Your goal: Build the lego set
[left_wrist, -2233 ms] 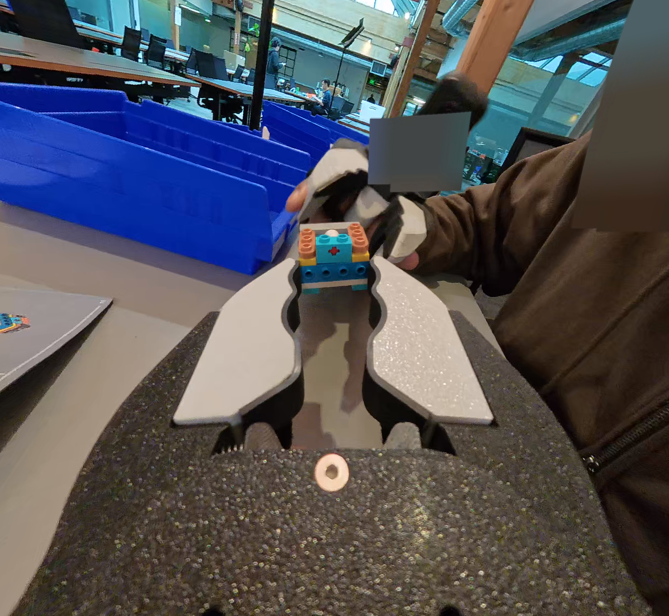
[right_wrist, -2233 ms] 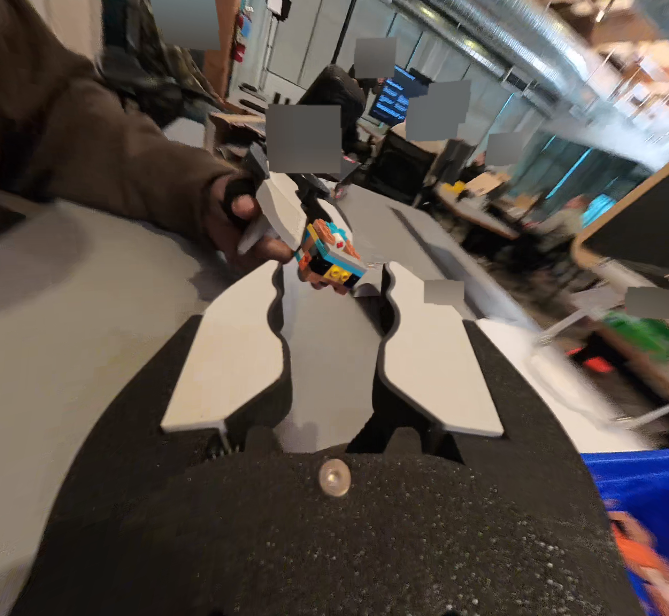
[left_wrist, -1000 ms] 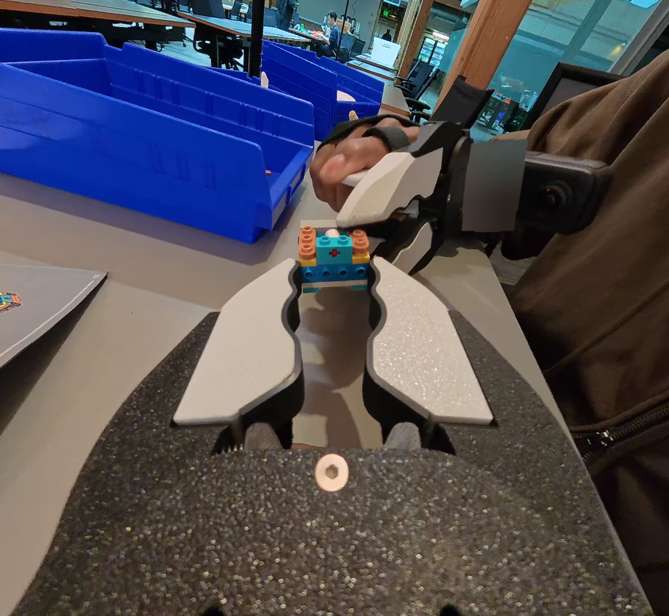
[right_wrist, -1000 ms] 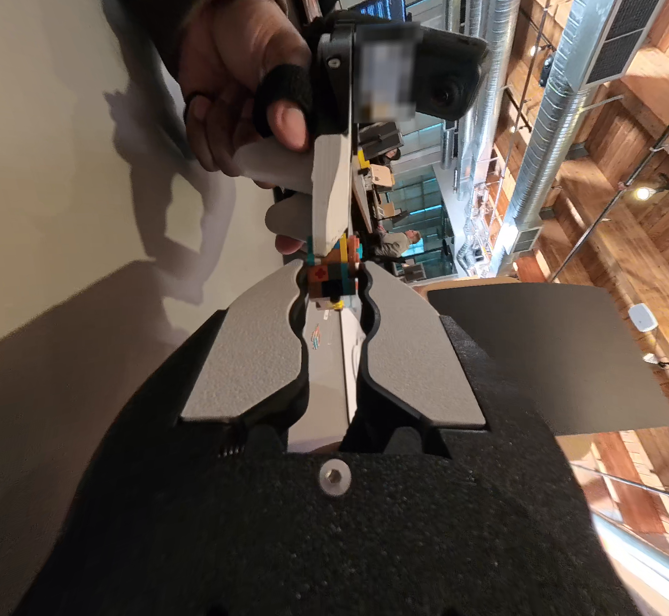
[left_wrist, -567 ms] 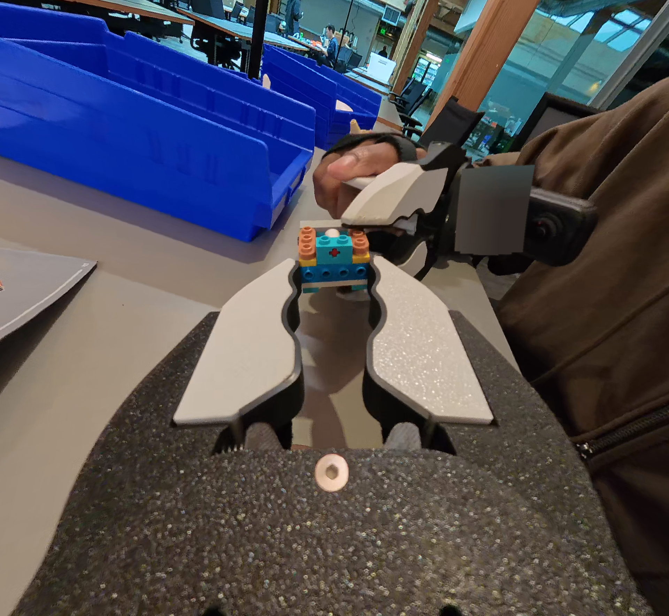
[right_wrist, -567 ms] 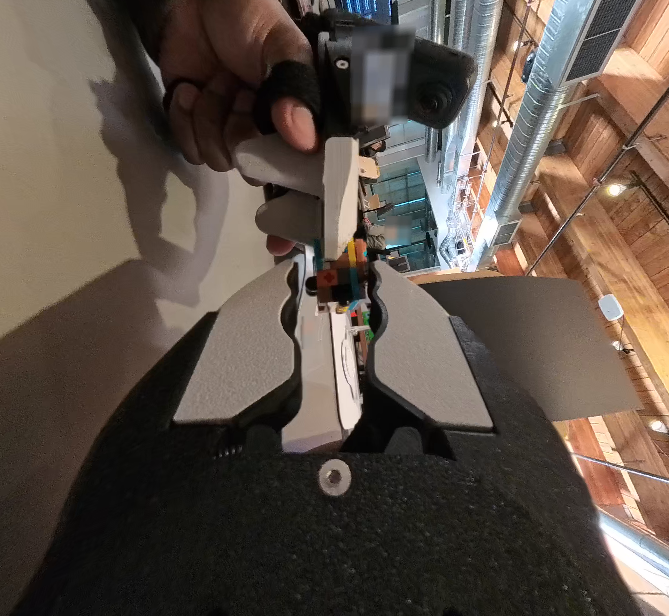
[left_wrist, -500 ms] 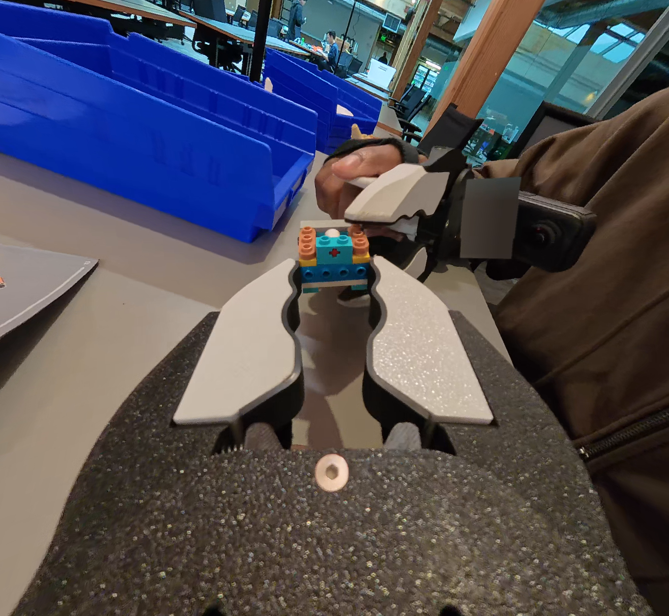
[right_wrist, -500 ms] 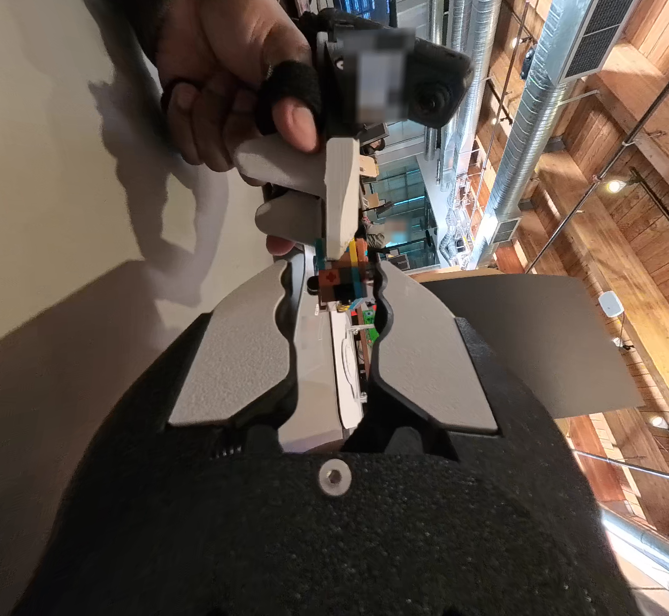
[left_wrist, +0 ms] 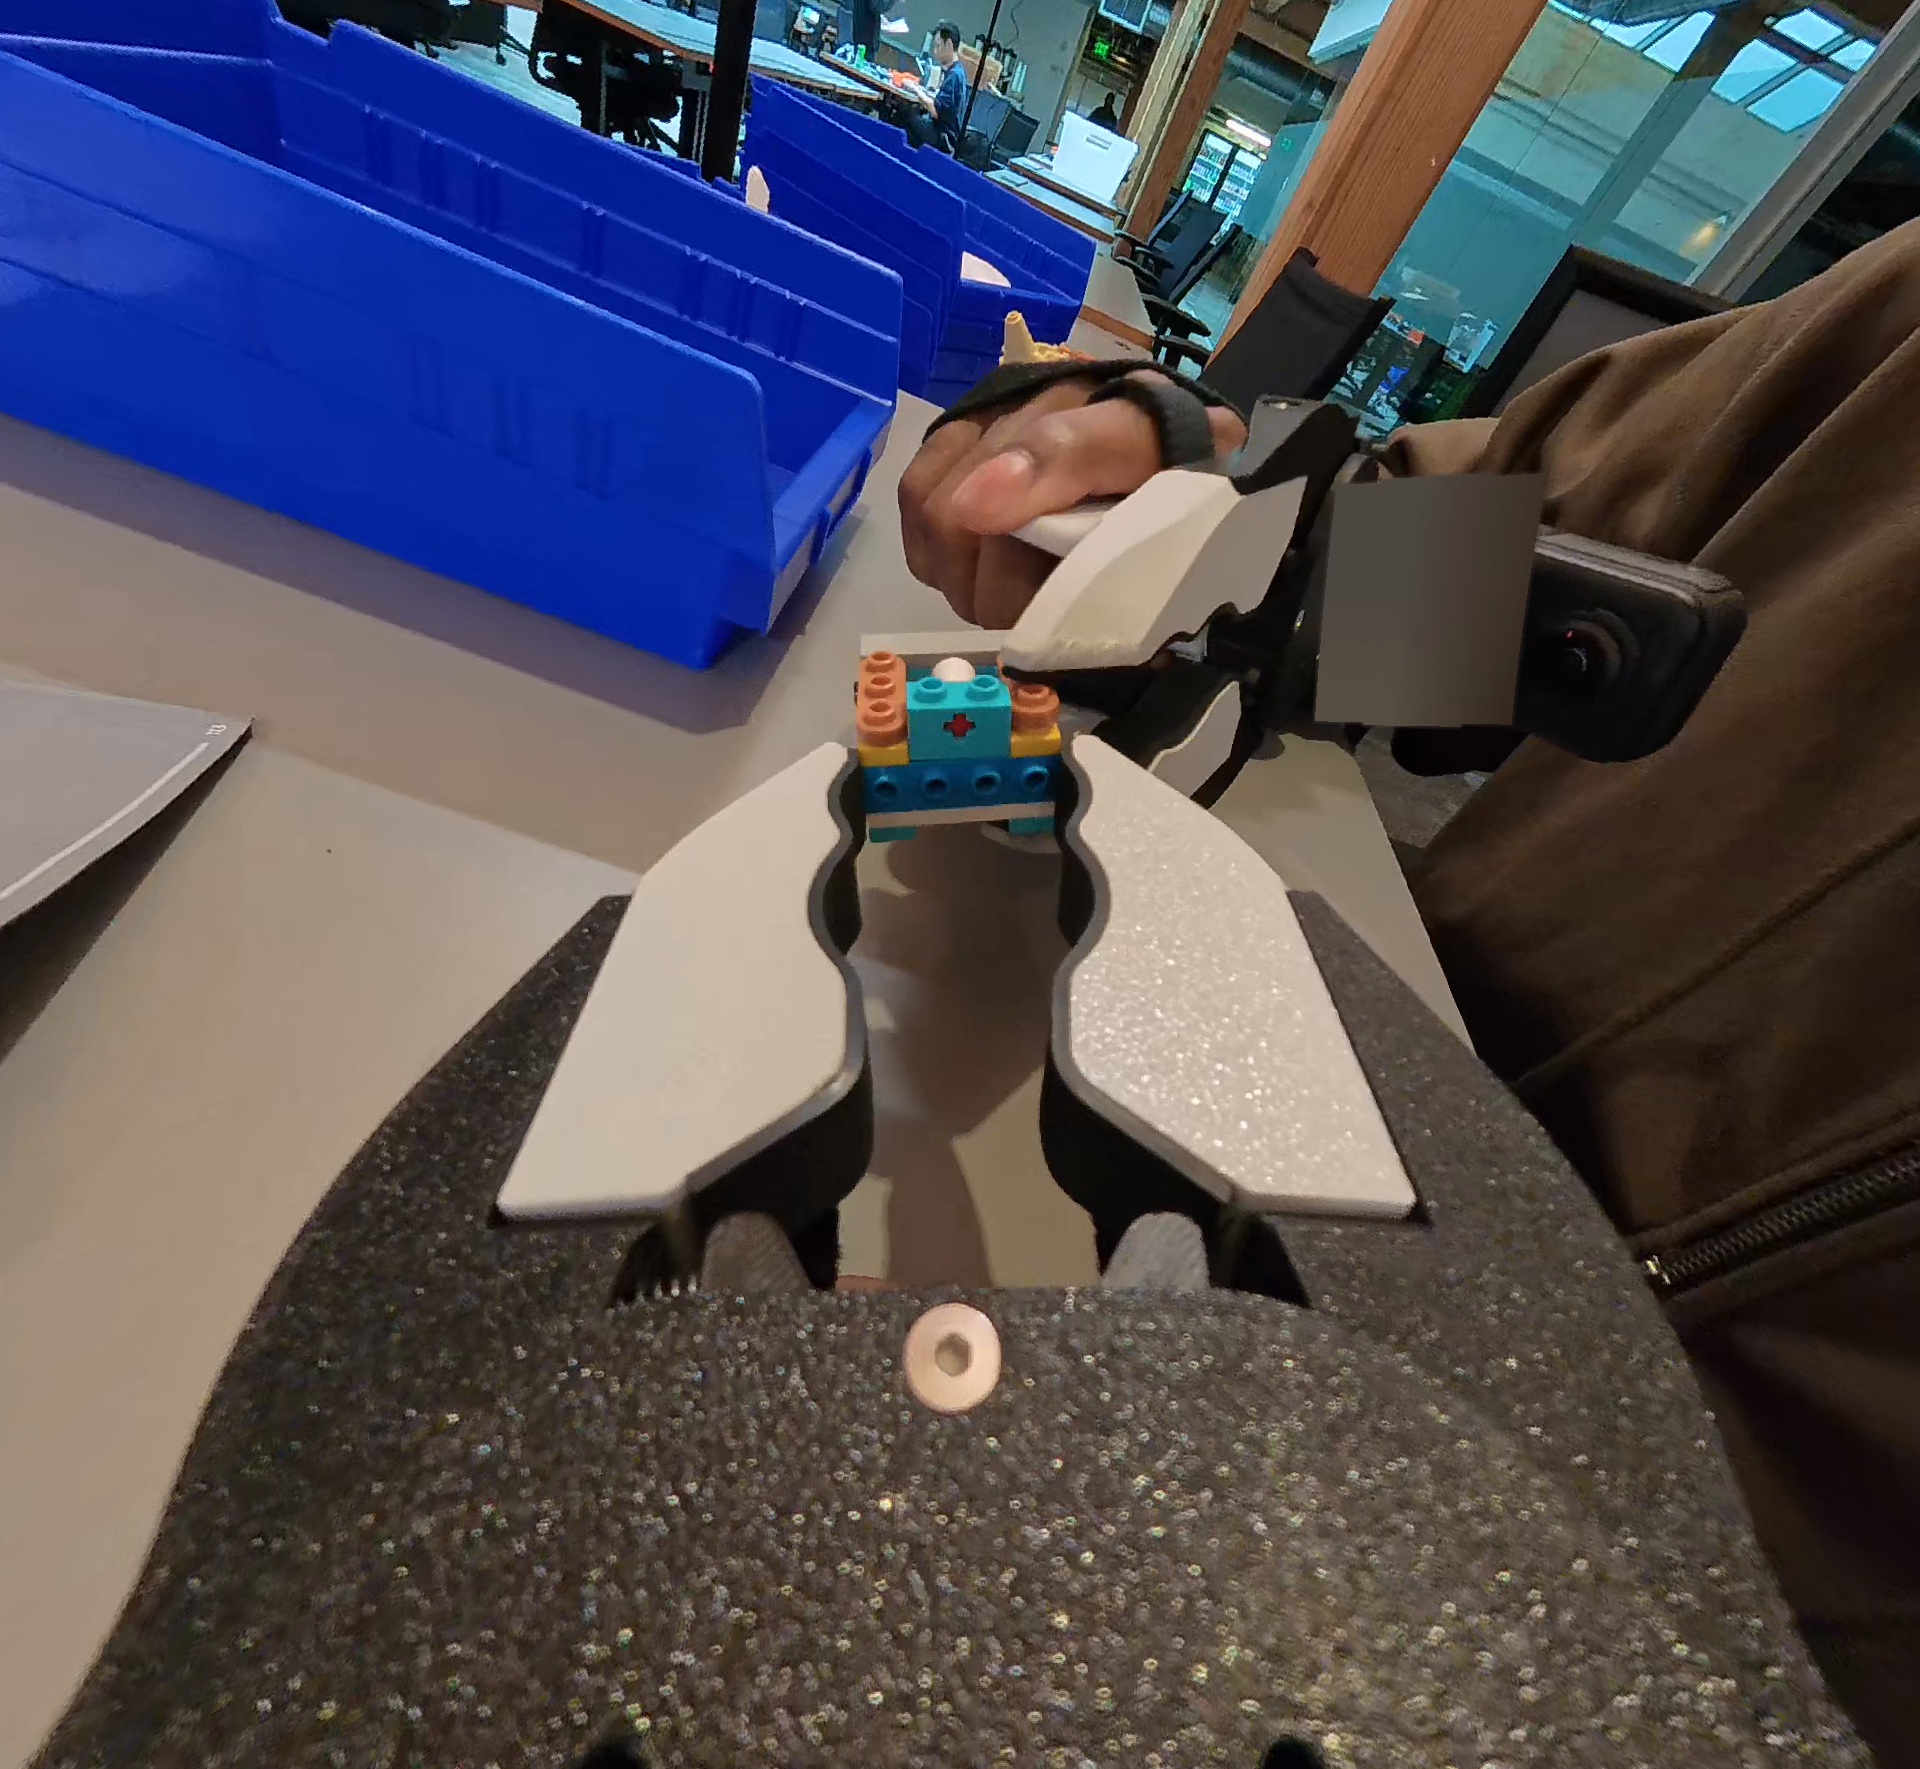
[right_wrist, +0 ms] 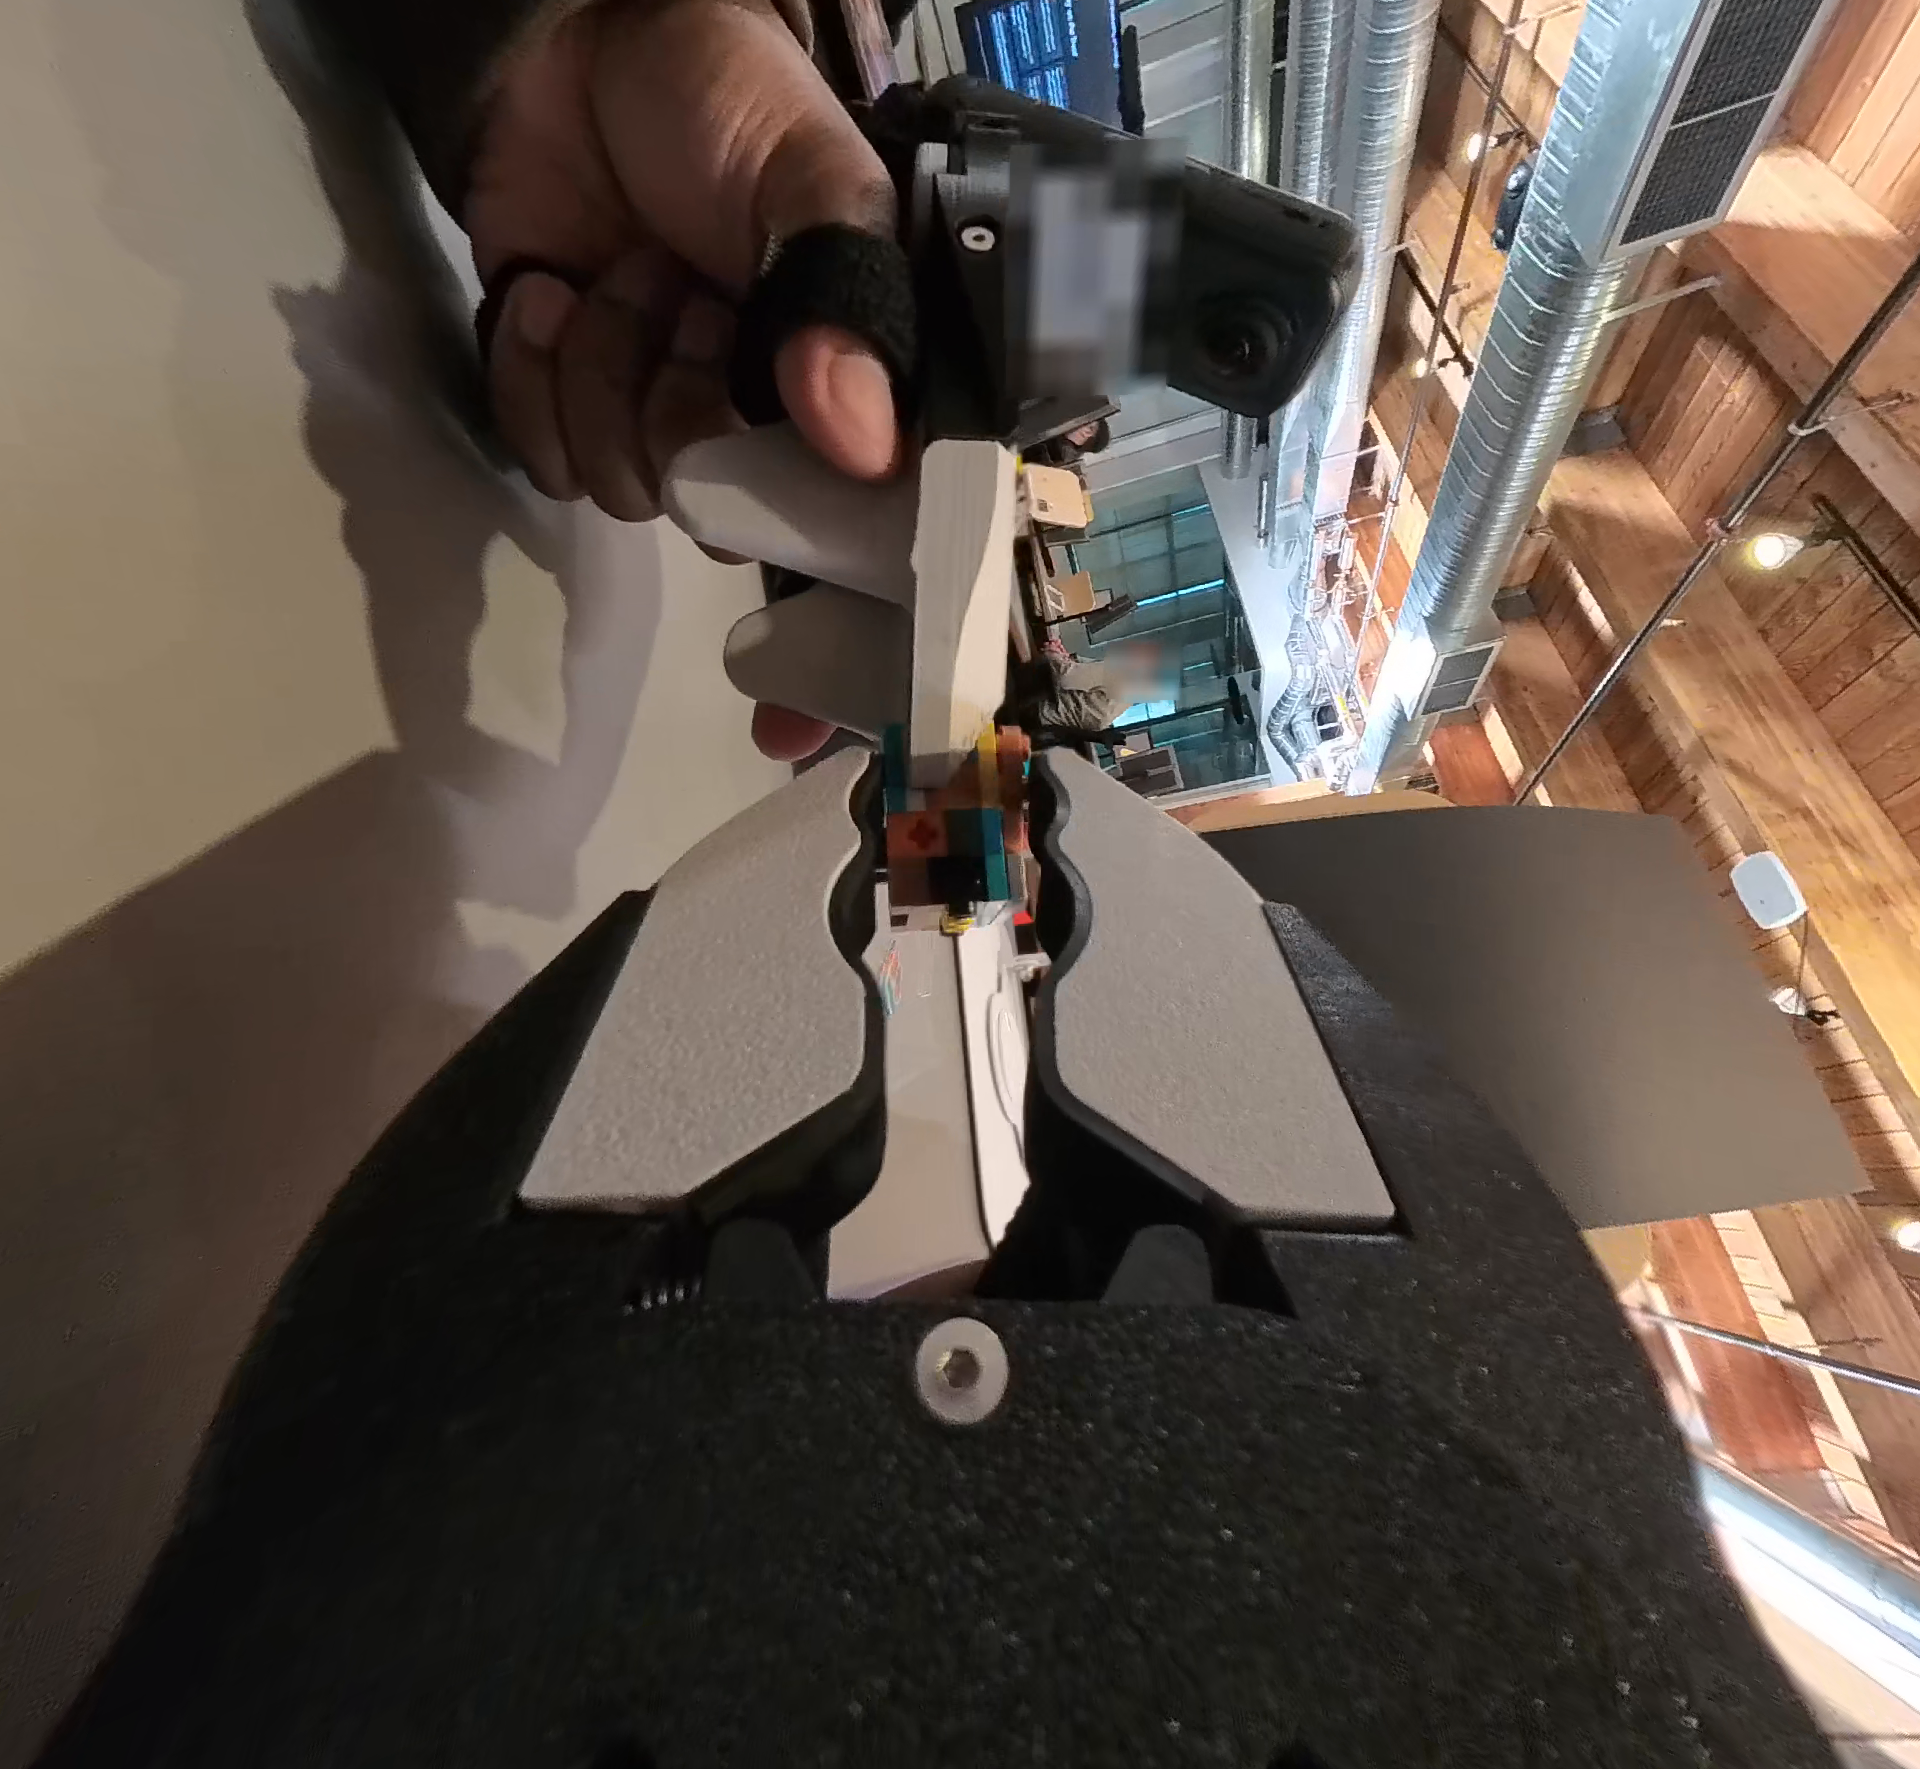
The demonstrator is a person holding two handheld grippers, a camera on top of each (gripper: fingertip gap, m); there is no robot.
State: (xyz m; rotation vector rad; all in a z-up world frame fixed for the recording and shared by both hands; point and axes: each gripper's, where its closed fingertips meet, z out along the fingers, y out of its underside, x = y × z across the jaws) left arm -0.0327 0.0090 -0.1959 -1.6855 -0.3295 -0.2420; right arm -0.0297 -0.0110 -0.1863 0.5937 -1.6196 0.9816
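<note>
I have the left gripper [left_wrist: 961, 774] clamped on the small multicoloured lego build [left_wrist: 958, 745], a block of blue, teal, orange, yellow and white bricks with a red cross on its teal front; its jaws press the blue lower layer from both sides and hold it upright above the grey desk [left_wrist: 312, 888], near the desk's right edge. From the left wrist view the right gripper [left_wrist: 1049, 680] reaches in from the right, turned on its side, with its upper grey finger lying over the orange studs at the build's right end and the lower finger below and behind. In the right wrist view my right gripper [right_wrist: 951, 820] has the same build [right_wrist: 951, 852] sitting between its tips, and the jaws stand close on either side of it, but I cannot tell whether they actually pinch it or merely flank it. The left gripper [right_wrist: 951, 732] comes down from above in that view, held by a bare hand [right_wrist: 665, 265] with a black finger strap. A row of blue plastic bins [left_wrist: 416, 337] stands along the far side of the desk, and a grey printed sheet [left_wrist: 94, 784] lies at its left edge.
</note>
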